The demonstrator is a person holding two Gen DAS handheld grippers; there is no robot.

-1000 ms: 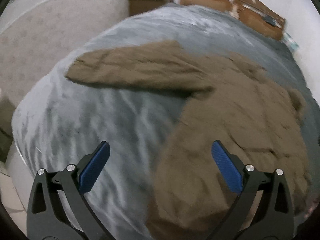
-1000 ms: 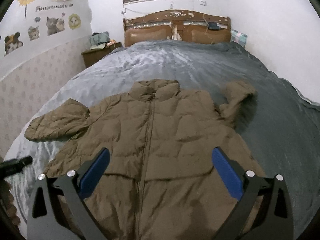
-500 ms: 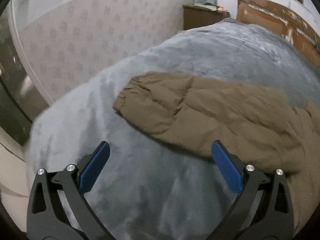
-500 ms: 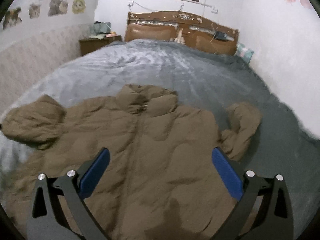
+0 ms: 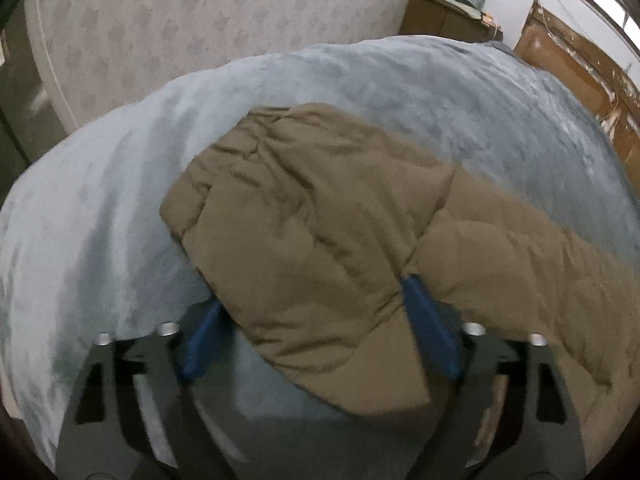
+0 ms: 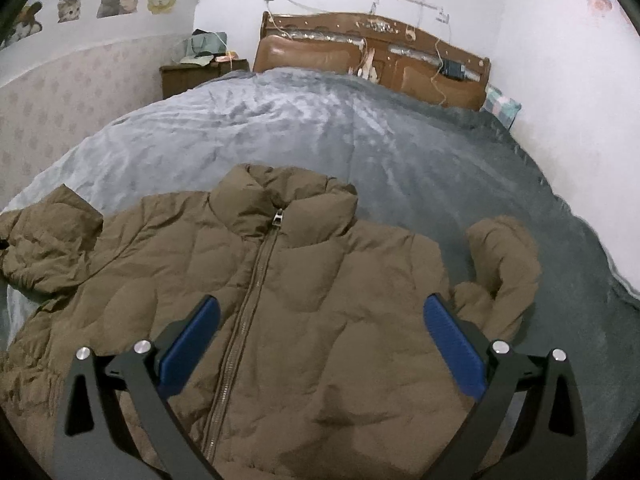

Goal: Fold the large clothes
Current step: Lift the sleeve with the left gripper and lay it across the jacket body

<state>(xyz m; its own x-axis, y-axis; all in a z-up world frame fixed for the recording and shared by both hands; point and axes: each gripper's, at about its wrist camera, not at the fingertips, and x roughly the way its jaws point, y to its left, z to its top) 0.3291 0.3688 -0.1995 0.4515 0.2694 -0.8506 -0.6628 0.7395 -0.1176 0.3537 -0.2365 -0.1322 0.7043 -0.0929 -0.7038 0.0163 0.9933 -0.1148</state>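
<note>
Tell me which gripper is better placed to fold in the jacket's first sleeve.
Left. The left gripper already straddles the brown sleeve, its jaws just closing around the puffy fabric. The right gripper hangs open above the jacket's zipper, beside neither sleeve.

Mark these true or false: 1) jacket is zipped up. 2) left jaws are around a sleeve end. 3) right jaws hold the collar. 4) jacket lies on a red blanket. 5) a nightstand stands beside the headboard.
1) True: the zipper on the brown jacket is closed up to the collar.
2) True: the left gripper has the sleeve end between its jaws, which have just been closing.
3) False: the right gripper hangs open over the jacket's chest, holding nothing.
4) False: the blanket is grey-blue.
5) True: a nightstand stands left of the headboard.
</note>
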